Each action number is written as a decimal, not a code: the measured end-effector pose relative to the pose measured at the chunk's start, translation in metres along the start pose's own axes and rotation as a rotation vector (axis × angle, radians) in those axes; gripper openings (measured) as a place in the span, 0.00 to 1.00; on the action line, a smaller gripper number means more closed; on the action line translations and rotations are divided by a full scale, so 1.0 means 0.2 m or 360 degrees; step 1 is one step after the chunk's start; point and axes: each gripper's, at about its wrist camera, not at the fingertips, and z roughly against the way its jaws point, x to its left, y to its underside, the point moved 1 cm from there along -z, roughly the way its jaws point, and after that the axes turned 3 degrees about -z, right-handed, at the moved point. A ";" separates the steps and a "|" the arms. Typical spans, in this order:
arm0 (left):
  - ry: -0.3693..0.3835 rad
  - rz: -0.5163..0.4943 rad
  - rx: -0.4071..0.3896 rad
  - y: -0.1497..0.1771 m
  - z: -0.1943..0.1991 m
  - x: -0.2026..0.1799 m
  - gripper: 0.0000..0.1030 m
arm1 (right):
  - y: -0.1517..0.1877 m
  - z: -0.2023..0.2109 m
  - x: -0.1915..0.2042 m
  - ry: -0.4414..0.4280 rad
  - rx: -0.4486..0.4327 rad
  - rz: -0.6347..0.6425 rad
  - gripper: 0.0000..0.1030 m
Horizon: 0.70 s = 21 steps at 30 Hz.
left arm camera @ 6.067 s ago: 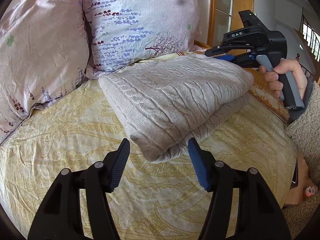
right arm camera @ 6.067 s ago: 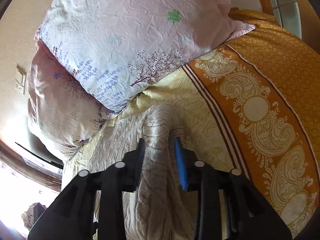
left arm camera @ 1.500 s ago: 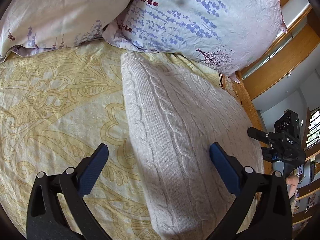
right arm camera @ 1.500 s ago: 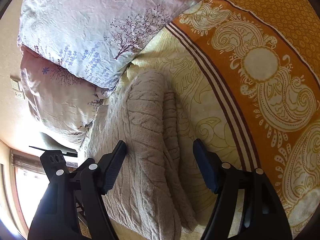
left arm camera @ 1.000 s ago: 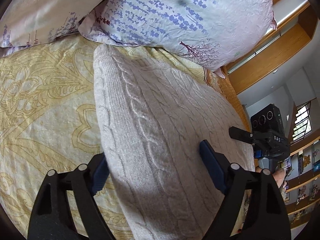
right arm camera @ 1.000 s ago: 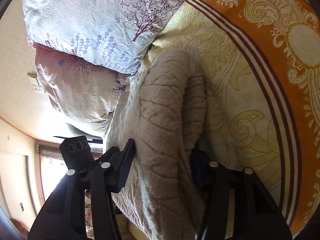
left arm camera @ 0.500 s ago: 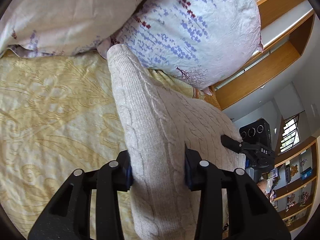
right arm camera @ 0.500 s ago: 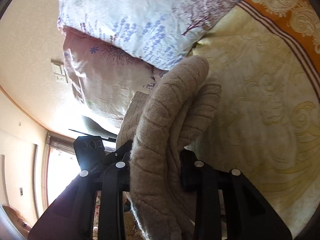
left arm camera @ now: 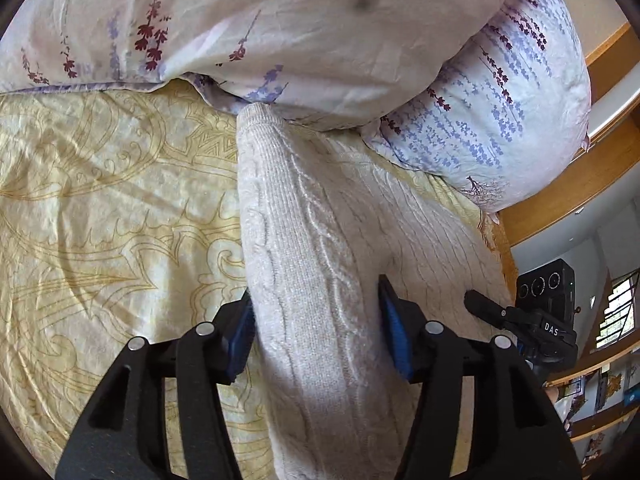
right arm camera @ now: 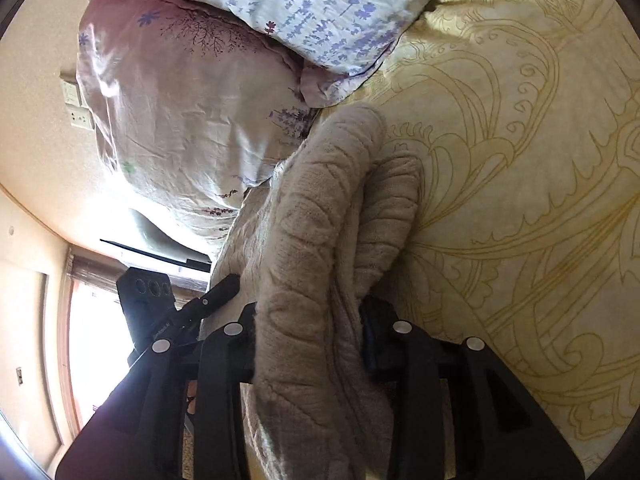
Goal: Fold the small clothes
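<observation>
A folded beige cable-knit sweater (left arm camera: 312, 248) is held up off the yellow patterned bedspread (left arm camera: 100, 208). My left gripper (left arm camera: 316, 332) is shut on one end of the fold, its blue pads pressing the thick knit from both sides. My right gripper (right arm camera: 308, 344) is shut on the other end of the sweater (right arm camera: 320, 216), squeezing the stacked layers. The far tip of the sweater reaches the pillows. Each gripper shows in the other's view: the right one at the lower right (left arm camera: 532, 316), the left one at the lower left (right arm camera: 172, 308).
Two floral pillows (left arm camera: 320, 28) (left arm camera: 500, 112) lie at the head of the bed, right behind the sweater. A wooden frame (left arm camera: 580, 184) runs along the right. A wall with sockets (right arm camera: 76, 108) and a bright window (right arm camera: 96, 344) show in the right wrist view.
Both grippers closed onto the folded sweater, lifted it off the bedspread and carried it toward the pillows. The far tip now sits against the pillows.
</observation>
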 end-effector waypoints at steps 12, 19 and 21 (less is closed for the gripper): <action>-0.0265 -0.0576 -0.0257 0.19 0.24 -0.46 0.70 | -0.15 0.14 0.06 0.0068 -0.0157 0.0062 0.14; -0.0323 -0.0605 -0.0121 0.24 0.07 -0.50 0.69 | -0.11 0.12 -0.02 0.0337 -0.0233 0.0063 0.09; -0.0343 -0.0606 -0.0120 0.24 0.04 -0.50 0.69 | -0.11 0.10 -0.04 0.0390 -0.0221 0.0067 0.10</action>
